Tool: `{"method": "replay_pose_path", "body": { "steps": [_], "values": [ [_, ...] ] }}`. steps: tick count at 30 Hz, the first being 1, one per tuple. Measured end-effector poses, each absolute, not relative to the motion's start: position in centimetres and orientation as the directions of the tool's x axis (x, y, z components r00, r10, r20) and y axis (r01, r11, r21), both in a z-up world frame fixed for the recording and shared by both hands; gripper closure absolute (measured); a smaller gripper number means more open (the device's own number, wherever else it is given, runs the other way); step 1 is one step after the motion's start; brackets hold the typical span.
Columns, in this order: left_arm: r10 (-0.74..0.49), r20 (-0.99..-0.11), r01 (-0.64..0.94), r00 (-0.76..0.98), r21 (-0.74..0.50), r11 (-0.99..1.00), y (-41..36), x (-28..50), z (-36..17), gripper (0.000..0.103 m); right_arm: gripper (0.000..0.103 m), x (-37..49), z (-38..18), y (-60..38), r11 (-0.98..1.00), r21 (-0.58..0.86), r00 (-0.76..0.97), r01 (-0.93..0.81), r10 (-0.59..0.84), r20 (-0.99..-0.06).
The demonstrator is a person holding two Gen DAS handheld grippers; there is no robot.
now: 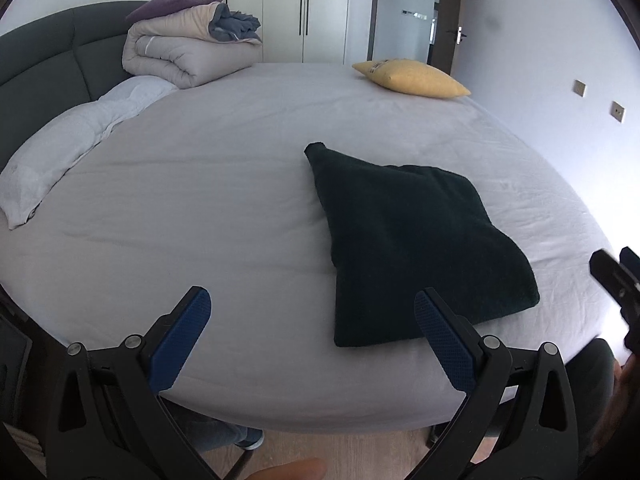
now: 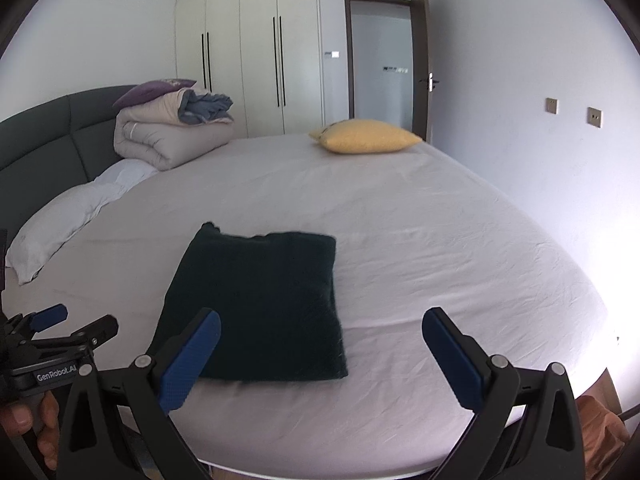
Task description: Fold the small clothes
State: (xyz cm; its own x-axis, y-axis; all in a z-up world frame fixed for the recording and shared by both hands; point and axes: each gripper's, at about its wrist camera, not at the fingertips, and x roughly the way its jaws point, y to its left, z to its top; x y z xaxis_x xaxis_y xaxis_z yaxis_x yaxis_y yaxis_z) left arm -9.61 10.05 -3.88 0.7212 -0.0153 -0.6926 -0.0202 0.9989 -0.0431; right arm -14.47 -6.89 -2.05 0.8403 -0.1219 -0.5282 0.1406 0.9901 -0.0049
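Soft, even daylight fills both views. Strong glare whitens the right edge of the bed [image 2: 600, 280], so light enters from that side. The dark garment [image 1: 412, 240] shows almost no texture. Fisheye distortion bends the wall [image 2: 520, 120]; corners are vignetted black. Near claw arms look slightly soft.

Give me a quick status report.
Both hand-held grippers, left and right, open, empty. Dark garment lies folded on bed. Nothing in the way.

A home bedroom: wide bed [image 2: 400, 240] with padded headboard [image 2: 48, 136] (folded duvet [image 2: 168, 140] atop), built-in wardrobe [image 2: 248, 48].
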Motion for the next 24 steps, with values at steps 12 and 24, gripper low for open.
{"method": "replay_pose_path", "body": {
  "steps": [12, 24],
  "values": [
    [-0.031, -0.705, -0.004, 0.708, -0.048, 0.999, 9.8, -9.9, -3.9, 0.0, 0.0, -14.5, -3.2, -5.8, 0.995, -0.017, 0.82, 0.103, -0.095, -0.565],
    [-0.029, -0.72, -0.019, 0.693, -0.06, 0.998, 9.9, -9.1, -4.9, 0.0, 0.0, -14.1, -3.6, -6.6, 0.992, -0.017, 0.806, 0.122, -0.109, -0.582]
  ]
}}
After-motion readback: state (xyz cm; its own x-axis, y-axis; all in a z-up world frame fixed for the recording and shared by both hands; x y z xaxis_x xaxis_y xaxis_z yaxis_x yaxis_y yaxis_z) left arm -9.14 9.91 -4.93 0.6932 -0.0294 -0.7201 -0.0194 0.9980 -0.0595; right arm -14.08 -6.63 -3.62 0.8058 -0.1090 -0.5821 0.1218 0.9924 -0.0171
